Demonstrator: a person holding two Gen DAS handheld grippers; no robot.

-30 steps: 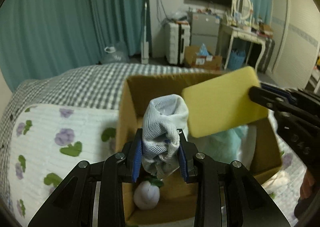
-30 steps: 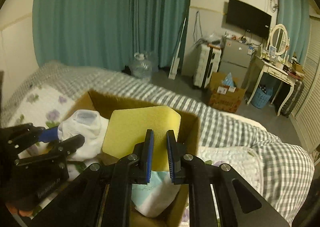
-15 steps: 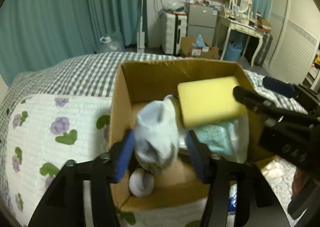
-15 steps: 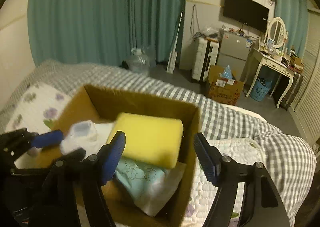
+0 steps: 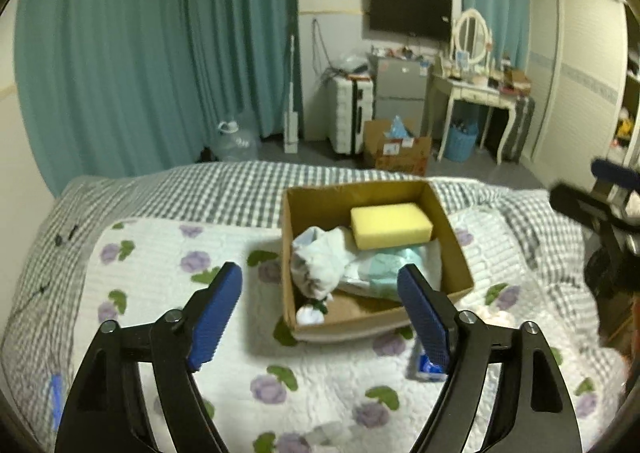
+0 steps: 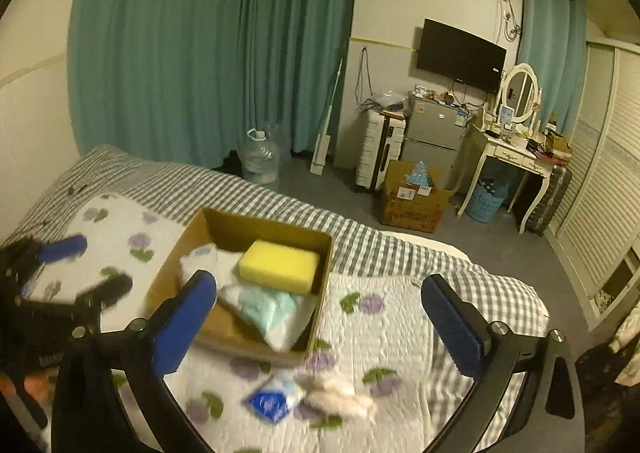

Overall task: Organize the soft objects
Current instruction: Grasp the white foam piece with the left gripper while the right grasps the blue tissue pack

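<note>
Holding both tools above the bed, you have the left gripper [image 5: 320, 309] spread wide with nothing between its blue pads, and the right gripper [image 6: 320, 317] is equally wide apart and empty. Your cardboard box [image 5: 456, 253] sits on the floral quilt [image 5: 160, 265], which lies over a grey checked blanket [image 5: 200, 189]. Inside the box, the yellow sponge [image 5: 391, 225] rests flat toward the far right corner, on top of a pale teal packet [image 5: 394, 265]. Just left of it, the white sock [image 5: 320, 257] lies crumpled against the left wall, and a small white plush [image 5: 310, 315] sits in the near left corner (partly tucked under the sock). Outside the box, on the quilt near its front, you can see a blue-and-white packet [image 6: 272, 399] with a fluffy white item [image 6: 340, 399] just beside it; both are blurred.
</note>
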